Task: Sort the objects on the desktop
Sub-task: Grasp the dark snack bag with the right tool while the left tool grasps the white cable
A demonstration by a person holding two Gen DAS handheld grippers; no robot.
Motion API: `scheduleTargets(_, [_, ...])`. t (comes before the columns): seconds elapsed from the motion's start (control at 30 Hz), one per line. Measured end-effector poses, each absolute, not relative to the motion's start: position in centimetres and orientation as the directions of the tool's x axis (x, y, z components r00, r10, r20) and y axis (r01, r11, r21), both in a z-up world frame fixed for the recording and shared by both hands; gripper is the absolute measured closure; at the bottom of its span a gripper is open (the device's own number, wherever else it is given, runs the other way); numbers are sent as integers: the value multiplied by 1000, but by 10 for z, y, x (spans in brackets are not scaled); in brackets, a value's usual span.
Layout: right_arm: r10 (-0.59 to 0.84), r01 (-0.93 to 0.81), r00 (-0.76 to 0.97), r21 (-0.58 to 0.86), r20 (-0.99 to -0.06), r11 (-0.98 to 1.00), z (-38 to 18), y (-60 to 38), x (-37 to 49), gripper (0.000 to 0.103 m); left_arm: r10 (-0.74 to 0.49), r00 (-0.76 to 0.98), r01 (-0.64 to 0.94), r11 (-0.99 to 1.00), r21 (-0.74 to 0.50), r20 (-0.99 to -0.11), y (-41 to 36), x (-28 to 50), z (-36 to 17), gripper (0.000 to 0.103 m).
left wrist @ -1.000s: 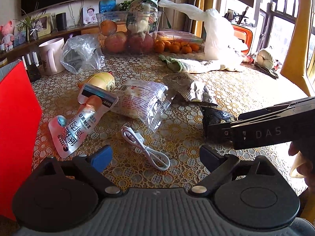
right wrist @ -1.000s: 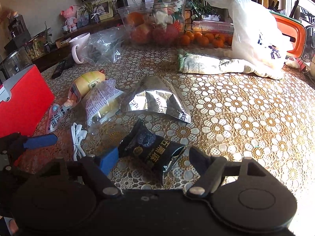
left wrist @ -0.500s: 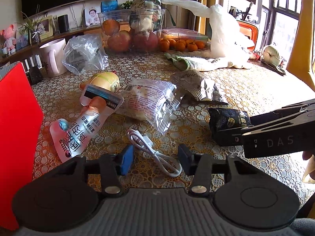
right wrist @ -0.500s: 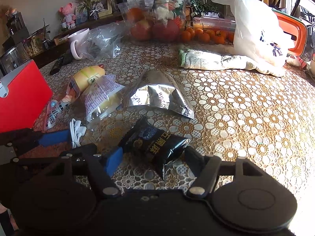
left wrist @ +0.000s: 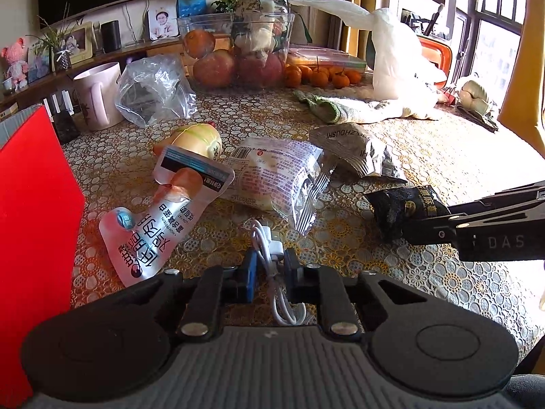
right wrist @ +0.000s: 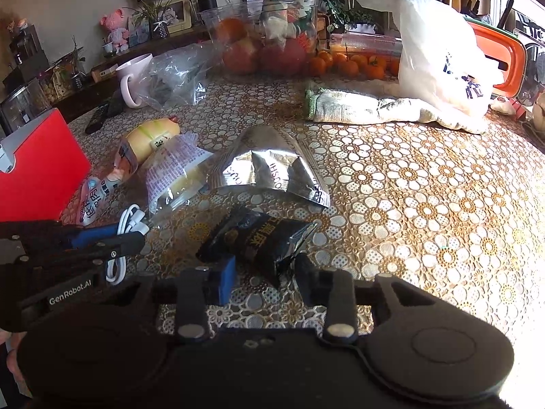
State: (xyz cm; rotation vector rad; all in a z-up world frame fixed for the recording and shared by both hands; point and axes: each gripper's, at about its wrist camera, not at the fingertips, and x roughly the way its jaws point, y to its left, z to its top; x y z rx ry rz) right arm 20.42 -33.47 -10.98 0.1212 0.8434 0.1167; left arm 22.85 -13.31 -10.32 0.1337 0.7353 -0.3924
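My left gripper (left wrist: pixel 269 266) is shut on a coiled white USB cable (left wrist: pixel 272 272) lying on the lace tablecloth; the cable also shows in the right wrist view (right wrist: pixel 127 225). My right gripper (right wrist: pixel 264 272) is closed on a black snack packet (right wrist: pixel 259 238), which also shows in the left wrist view (left wrist: pixel 405 208). On the table lie a pink-white pouch (left wrist: pixel 160 218), a clear bread wrapper (left wrist: pixel 276 177), a silver foil bag (right wrist: pixel 269 167) and a yellow squishy toy (left wrist: pixel 194 139).
A red box (left wrist: pixel 34 211) stands at the left. At the back are a pink mug (left wrist: pixel 98 95), a clear plastic bag (left wrist: pixel 156 92), a fruit container (left wrist: pixel 238 54), tangerines (left wrist: pixel 320 75), a white bag (right wrist: pixel 439 54) and a folded cloth (right wrist: pixel 374 110).
My left gripper has moved forward over the cable and closed on it. My right gripper has narrowed onto the black packet.
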Motion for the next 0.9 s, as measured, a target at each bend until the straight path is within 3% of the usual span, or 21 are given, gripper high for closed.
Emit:
scheduleTargets(0.27, [165,-65,665,164,-728,984,-106,-337,199,89,-317,669,400,916,-34,-672,-128,223,-99,88])
scheduleTargets(0.37, [161,-67,671,158,-724,985,-104,-337,196,90,-323,668,408,913,-33,-671,-128,221,-97,88])
scheduleTargets(0.53, [156,-51,667,164,-728,985,-101,-340,196,54,-326,661,413,910,-36,-676,-128,220,-97,88])
scheduleTargets(0.6, [149,-33,679,172,-719,984,-99,-342,196,19,-329,656,415,909,-39,-679,-128,220,-98,88])
scheduleTargets(0.83, [165,-13,653,207,-739,978,-106,-340,217,19,-330,651,413,909,-45,-684,-127,221,-98,88])
scheduleTargets(0.9, [155,-1,648,203,-746,979,-109,-337,221,24,-331,649,415,909,-46,-685,-126,221,-99,88])
